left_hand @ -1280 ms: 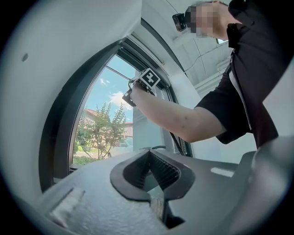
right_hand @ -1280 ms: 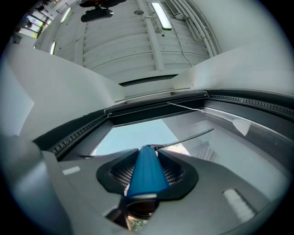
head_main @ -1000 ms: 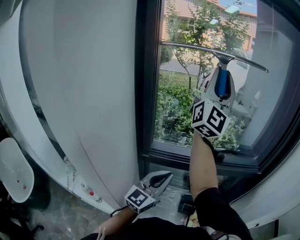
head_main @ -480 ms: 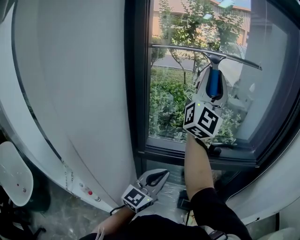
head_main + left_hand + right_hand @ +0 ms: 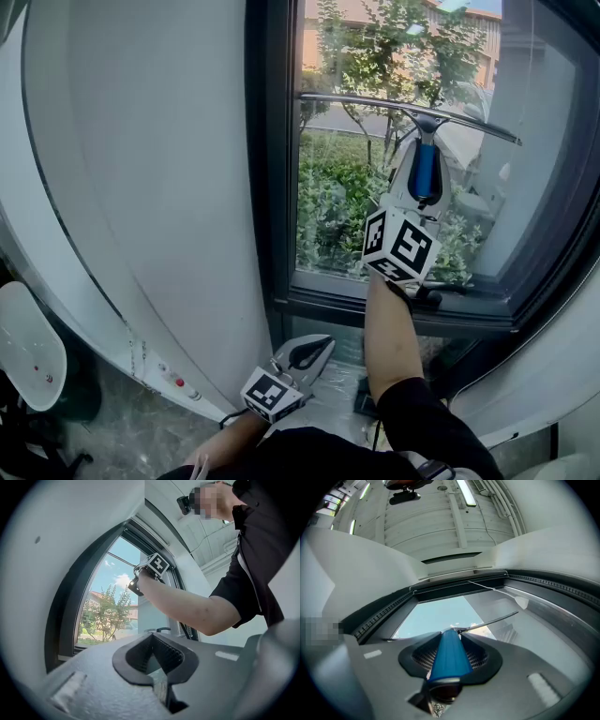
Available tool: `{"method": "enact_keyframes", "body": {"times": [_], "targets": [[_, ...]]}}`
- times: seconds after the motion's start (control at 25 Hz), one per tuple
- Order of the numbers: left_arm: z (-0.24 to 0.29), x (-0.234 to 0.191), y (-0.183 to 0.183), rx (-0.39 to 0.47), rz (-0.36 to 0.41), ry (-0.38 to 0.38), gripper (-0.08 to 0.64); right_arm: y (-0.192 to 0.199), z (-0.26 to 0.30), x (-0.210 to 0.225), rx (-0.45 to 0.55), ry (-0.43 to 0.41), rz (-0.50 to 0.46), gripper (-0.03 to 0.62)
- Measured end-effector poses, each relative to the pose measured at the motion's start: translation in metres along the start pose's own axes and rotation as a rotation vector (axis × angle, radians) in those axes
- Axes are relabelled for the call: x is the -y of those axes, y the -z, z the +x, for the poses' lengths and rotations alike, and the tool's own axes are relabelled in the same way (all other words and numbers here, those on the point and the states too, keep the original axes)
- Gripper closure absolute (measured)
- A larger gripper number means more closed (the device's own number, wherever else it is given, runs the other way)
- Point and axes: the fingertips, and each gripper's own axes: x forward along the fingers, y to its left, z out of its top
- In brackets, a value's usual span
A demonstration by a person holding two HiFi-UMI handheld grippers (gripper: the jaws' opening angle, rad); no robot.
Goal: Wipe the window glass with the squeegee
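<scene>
Blue-handled squeegee is being clamped in the closed right gripper, with its blade pressed high on the window glass above that gripper. Most of the glass below is judged unwiped. Left gripper is being held low, shut and empty.

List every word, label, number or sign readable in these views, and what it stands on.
No readable text in any view.
Right gripper and left gripper: their cubes bear only black-and-white square markers, no letters or digits.
Squeegee: its blue handle shows no print.
</scene>
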Motion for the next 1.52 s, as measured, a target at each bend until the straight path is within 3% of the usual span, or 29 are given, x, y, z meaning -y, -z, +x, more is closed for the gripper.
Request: {"method": "enact_keyframes", "body": {"times": [0.72,1.52], "targets": [[-0.004,-0.007,-0.004,0.014,0.021,-0.023,0.558,0.011,-0.022,0.004,-0.031,-0.004,-0.018,0.460],[-0.017,-0.010,0.011,-0.014,-0.022,-0.056,0.558,0.030,-0.051,0.008,-0.072,0.004,-0.027,0.460]]}}
